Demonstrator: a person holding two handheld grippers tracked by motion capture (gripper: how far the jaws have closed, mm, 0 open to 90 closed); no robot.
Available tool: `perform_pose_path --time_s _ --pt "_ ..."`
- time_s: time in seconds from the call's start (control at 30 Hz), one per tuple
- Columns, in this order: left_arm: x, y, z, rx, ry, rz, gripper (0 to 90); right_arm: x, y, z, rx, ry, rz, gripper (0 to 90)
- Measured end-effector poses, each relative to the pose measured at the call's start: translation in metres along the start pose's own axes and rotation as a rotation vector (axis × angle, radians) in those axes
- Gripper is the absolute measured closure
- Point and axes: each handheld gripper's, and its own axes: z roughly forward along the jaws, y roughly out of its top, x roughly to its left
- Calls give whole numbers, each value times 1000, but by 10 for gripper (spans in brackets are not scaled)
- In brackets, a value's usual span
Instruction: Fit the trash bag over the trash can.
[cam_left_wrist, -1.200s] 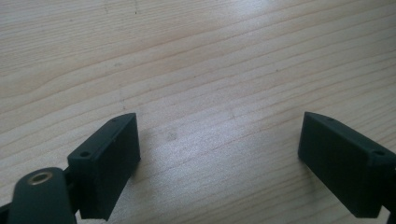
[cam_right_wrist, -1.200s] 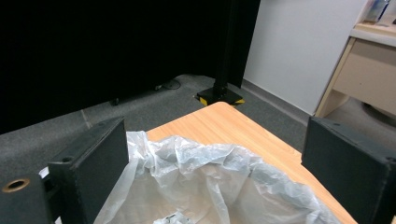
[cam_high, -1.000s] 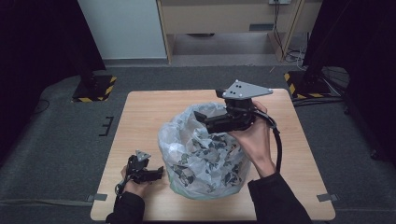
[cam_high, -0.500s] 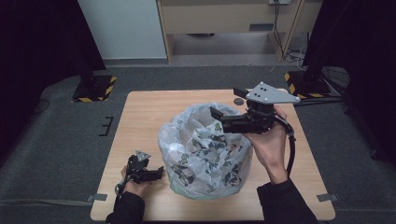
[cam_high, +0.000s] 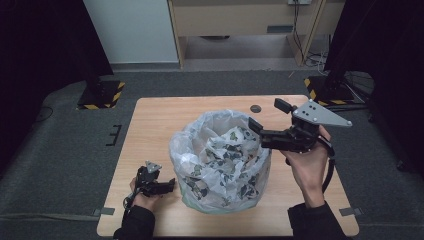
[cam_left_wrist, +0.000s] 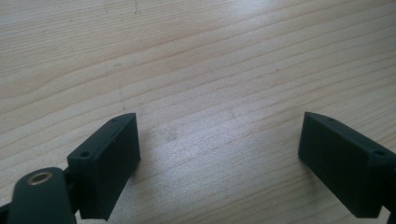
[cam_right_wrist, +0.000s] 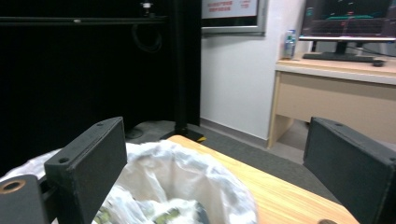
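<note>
A clear plastic bag (cam_high: 220, 160) lines a round bin in the middle of the wooden table (cam_high: 165, 120); white material with dark green print fills it. My right gripper (cam_high: 268, 116) hovers just off the bag's right rim, jaws wide apart and empty, held by a hand. In the right gripper view the open right gripper (cam_right_wrist: 215, 126) looks over the bag's rim (cam_right_wrist: 187, 163). My left gripper (cam_high: 170, 185) lies low on the table at the front left, beside the bag's base. In the left gripper view the left gripper (cam_left_wrist: 219, 126) stands open over bare wood (cam_left_wrist: 201, 60).
A small dark round disc (cam_high: 256, 108) lies on the table behind the bag. Black-and-yellow stand bases (cam_high: 102, 95) (cam_high: 327, 90) flank the table on the floor. A wooden desk (cam_high: 240, 20) stands at the back, with dark curtains on both sides.
My right gripper has moved right and slightly toward the person, from over the bag's right part to just off its rim. The left gripper has stayed put.
</note>
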Motion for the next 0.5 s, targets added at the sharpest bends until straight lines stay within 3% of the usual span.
perform_pose_path --time_s 0.2,0.5 --pt "0 0 0 0 1 0 121 -11 -18 -15 -29 -36 32 49" --pt "0 0 0 0 1 1 121 -28 -50 -27 -4 -86 68 39"
